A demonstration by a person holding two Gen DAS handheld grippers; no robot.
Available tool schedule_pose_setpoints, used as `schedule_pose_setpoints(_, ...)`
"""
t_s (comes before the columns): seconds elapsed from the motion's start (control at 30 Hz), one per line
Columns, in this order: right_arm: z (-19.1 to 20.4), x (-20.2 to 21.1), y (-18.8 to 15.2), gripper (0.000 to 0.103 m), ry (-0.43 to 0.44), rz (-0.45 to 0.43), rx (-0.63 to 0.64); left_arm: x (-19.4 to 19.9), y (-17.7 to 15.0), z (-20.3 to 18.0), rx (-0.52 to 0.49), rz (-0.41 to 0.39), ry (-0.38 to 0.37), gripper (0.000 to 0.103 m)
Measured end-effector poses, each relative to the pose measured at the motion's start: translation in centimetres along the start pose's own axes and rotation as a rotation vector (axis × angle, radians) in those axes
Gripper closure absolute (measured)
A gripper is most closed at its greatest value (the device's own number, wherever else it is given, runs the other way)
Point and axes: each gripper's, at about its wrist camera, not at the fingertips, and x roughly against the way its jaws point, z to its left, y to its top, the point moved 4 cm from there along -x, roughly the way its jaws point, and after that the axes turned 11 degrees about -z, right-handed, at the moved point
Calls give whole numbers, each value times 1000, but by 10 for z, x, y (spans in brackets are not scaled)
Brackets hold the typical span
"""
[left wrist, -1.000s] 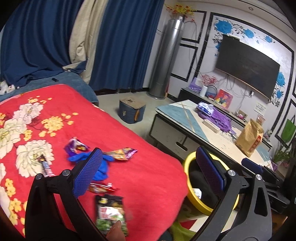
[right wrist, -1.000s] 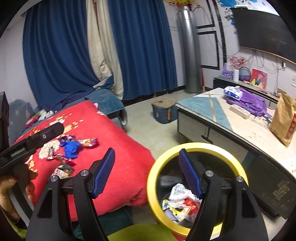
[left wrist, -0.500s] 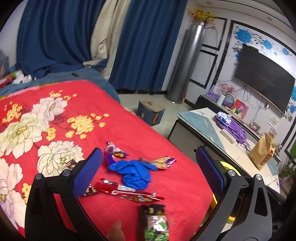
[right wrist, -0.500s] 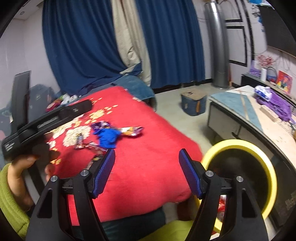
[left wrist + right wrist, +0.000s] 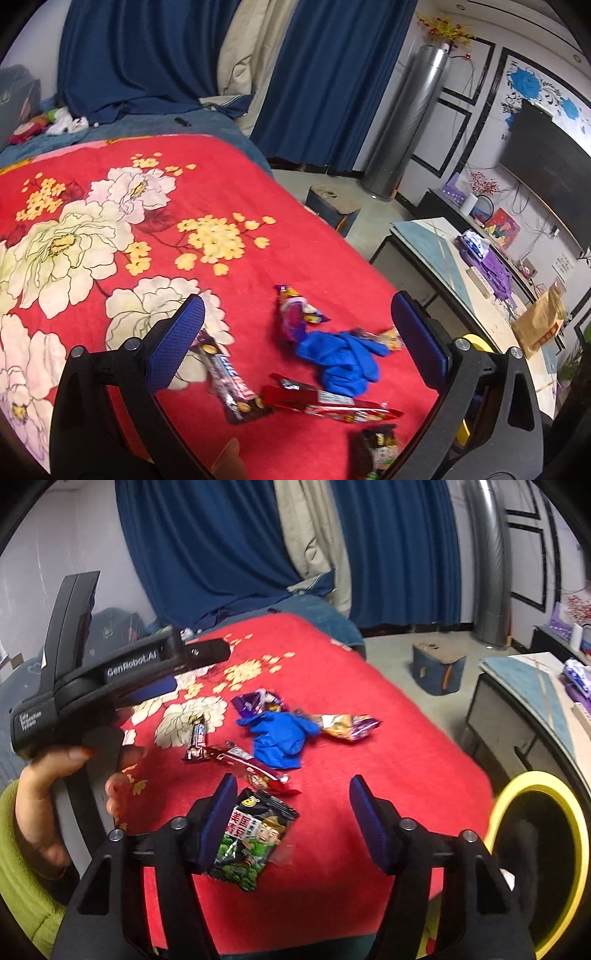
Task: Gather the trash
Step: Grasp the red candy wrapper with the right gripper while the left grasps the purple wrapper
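Several wrappers lie on the red flowered blanket (image 5: pixel 229 192). A crumpled blue glove (image 5: pixel 343 360) (image 5: pixel 282 734) lies among them, with a purple wrapper (image 5: pixel 293 314) (image 5: pixel 255 701) behind it, an orange one (image 5: pixel 347 725) at its right, a dark candy bar (image 5: pixel 231 382) (image 5: pixel 197 738) and a long red wrapper (image 5: pixel 325 402) (image 5: pixel 251 766). A black-green snack bag (image 5: pixel 253 845) (image 5: pixel 376 448) lies nearest. My left gripper (image 5: pixel 297 341) is open above the pile. My right gripper (image 5: pixel 293 818) is open over the snack bag. The yellow-rimmed bin (image 5: pixel 543 849) stands at the bed's right.
A low table (image 5: pixel 436 251) with a purple bag and a brown paper bag stands right of the bed. A small blue box (image 5: pixel 437 672) sits on the floor. Blue curtains (image 5: pixel 147 55) hang behind the bed. The left hand-held device (image 5: pixel 110 679) shows in the right wrist view.
Both grippers swung left, away from the yellow bin, and now face the wrappers on the blanket. The right gripper came close over the snack bag. Both stayed open.
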Motion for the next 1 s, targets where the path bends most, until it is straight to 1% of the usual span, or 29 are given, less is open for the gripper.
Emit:
schedule_pose_setpoints(0.07, 1, -8, -2, 49, 10, 17, 6, -6, 0, 7, 14, 18, -1, 11)
schedule_pose_setpoints(0.1, 1, -13, -3, 52, 19, 28, 3, -9, -1, 9, 20, 29, -3, 12)
schedule_pose_setpoints(0.13, 2, -17, -4, 52, 26, 37, 1, -12, -2, 11, 26, 41, -8, 18)
schedule_pose_setpoints(0.17, 4, -20, -5, 54, 28, 43, 3, -16, -3, 13, 36, 56, -19, 20)
schedule_pose_setpoints(0.23, 4, -28, -6, 57, 32, 55, 9, -23, -6, 13, 43, 85, -30, 28)
schedule_pose_setpoints(0.3, 4, -32, -8, 63, 36, 68, 10, -29, -10, 10, 39, 108, -42, 33)
schedule_pose_setpoints(0.33, 3, -35, -9, 64, 37, 75, 7, -31, -13, 10, 45, 120, -49, 36)
schedule_pose_setpoints(0.43, 2, -42, -12, 72, 49, 91, -12, -39, -17, 9, 66, 150, -63, 40)
schedule_pose_setpoints(0.47, 3, -43, -12, 78, 54, 92, -10, -42, -19, 8, 66, 158, -62, 41)
schedule_pose_setpoints(0.53, 5, -44, -13, 83, 63, 85, 3, -47, -21, 8, 73, 174, -64, 47)
schedule_pose_setpoints(0.57, 6, -44, -12, 86, 65, 83, 9, -50, -22, 8, 80, 186, -68, 48)
schedule_pose_setpoints(0.63, 8, -43, -12, 88, 65, 77, 15, -56, -26, 8, 94, 210, -72, 56)
schedule_pose_setpoints(0.67, 9, -42, -12, 90, 66, 72, 17, -58, -28, 8, 108, 221, -76, 58)
schedule_pose_setpoints(0.73, 12, -40, -11, 91, 71, 60, 30, -62, -31, 10, 131, 233, -85, 69)
schedule_pose_setpoints(0.77, 14, -39, -11, 91, 69, 53, 45, -63, -32, 11, 141, 237, -86, 73)
schedule_pose_setpoints(0.83, 16, -36, -10, 92, 62, 40, 63, -63, -32, 12, 152, 240, -90, 88)
schedule_pose_setpoints(0.9, 17, -34, -10, 92, 65, 33, 67, -62, -32, 13, 167, 235, -97, 95)
schedule_pose_setpoints(1.0, 20, -30, -9, 93, 61, 19, 83, -56, -27, 17, 191, 204, -102, 95)
